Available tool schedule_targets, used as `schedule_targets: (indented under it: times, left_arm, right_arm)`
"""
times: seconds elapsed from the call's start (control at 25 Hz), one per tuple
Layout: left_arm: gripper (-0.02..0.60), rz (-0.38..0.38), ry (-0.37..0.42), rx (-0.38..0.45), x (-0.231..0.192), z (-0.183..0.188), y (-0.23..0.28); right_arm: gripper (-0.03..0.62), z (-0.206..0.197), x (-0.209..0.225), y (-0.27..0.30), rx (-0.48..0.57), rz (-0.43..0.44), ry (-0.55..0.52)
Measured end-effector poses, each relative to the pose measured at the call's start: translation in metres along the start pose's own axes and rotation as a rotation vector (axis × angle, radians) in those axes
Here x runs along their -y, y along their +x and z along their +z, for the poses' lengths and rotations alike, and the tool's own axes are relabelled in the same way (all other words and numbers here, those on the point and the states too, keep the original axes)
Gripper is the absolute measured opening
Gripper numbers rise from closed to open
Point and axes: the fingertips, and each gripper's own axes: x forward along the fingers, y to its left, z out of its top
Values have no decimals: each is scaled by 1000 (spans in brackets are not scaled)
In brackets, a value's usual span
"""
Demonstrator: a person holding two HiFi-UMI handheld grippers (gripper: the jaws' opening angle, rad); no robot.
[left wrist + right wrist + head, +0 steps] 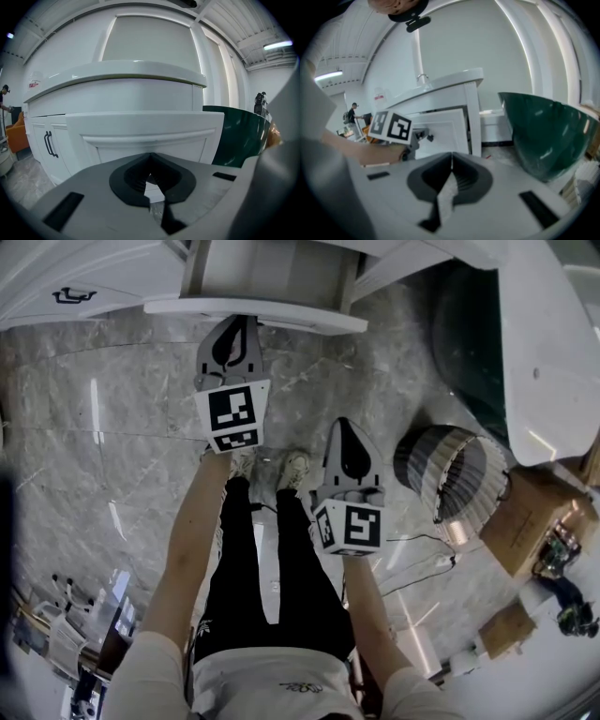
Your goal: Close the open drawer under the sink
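My left gripper [246, 324], closed and empty, is at the front edge of the open white panelled drawer [309, 317]. My right gripper [350, 427], also closed, hangs over open grey marble floor [122, 409].

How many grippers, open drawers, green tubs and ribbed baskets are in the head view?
Grey two-jaw grippers: 2 (left gripper, right gripper)
Open white wooden drawer: 1
Dark green rounded tub: 1
Ribbed round basket: 1
Total: 5

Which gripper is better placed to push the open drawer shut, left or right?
Left. The left gripper points squarely at the drawer front, close to it, jaws together. The right gripper is farther back.
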Motion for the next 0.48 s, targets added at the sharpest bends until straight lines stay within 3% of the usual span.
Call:
schedule_targets:
  times: [0.48]
  left_arm:
    - [21,-43,39,9,-5,9,24]
  right_arm:
    - [29,17,-1,19,19,1,-22]
